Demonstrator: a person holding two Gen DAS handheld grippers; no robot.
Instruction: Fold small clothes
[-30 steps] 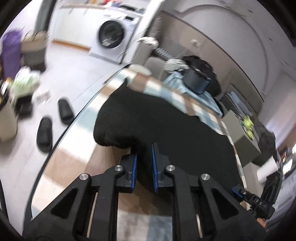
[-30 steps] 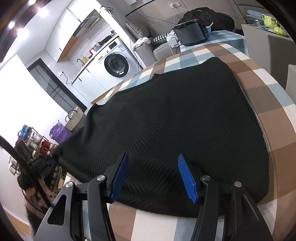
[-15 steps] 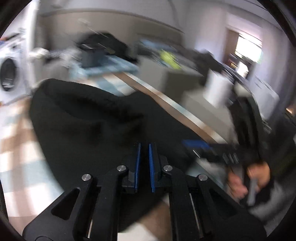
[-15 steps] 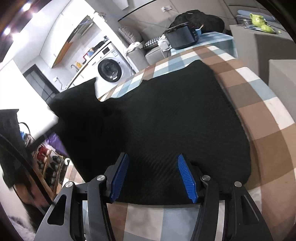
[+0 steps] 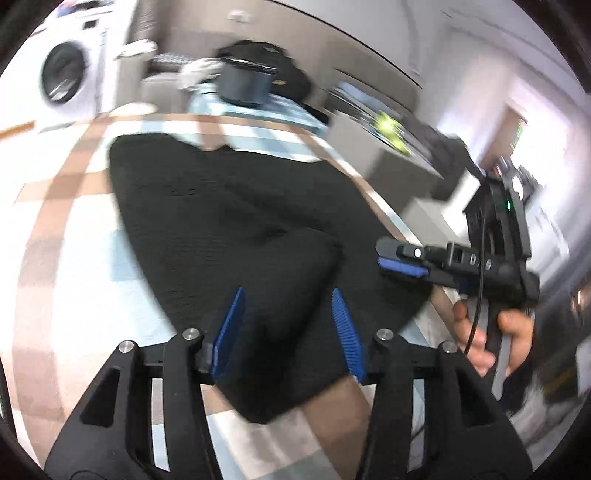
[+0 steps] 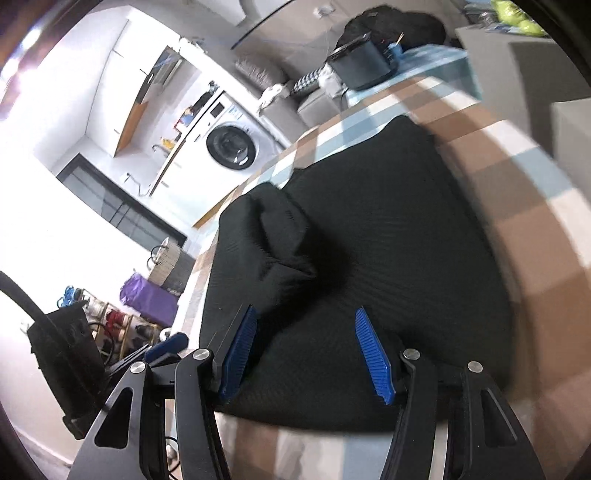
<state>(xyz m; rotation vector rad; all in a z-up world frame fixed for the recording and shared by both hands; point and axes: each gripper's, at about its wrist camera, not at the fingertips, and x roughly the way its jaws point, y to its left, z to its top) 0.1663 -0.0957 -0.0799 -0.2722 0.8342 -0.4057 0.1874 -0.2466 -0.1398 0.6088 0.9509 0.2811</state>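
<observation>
A black knit garment (image 5: 236, 221) lies on the checked tablecloth (image 5: 66, 206), with one side folded over onto itself as a raised flap (image 5: 295, 266). My left gripper (image 5: 286, 325) is open just above that flap near the garment's near edge. My right gripper (image 6: 308, 350) is open over the near edge of the same garment (image 6: 369, 229). The folded flap shows at the left in the right wrist view (image 6: 280, 236). The right gripper also shows at the right in the left wrist view (image 5: 402, 264), held by a hand.
A dark pot (image 5: 243, 86) and a black bag (image 6: 391, 26) stand at the table's far end. A washing machine (image 6: 231, 146) stands beyond. A grey box (image 5: 391, 158) stands to the right of the table. Shoe racks (image 6: 110, 325) are on the floor at left.
My left gripper carried the garment's side across to the right, laid it over the rest and opened. The right gripper stayed open near the front edge.
</observation>
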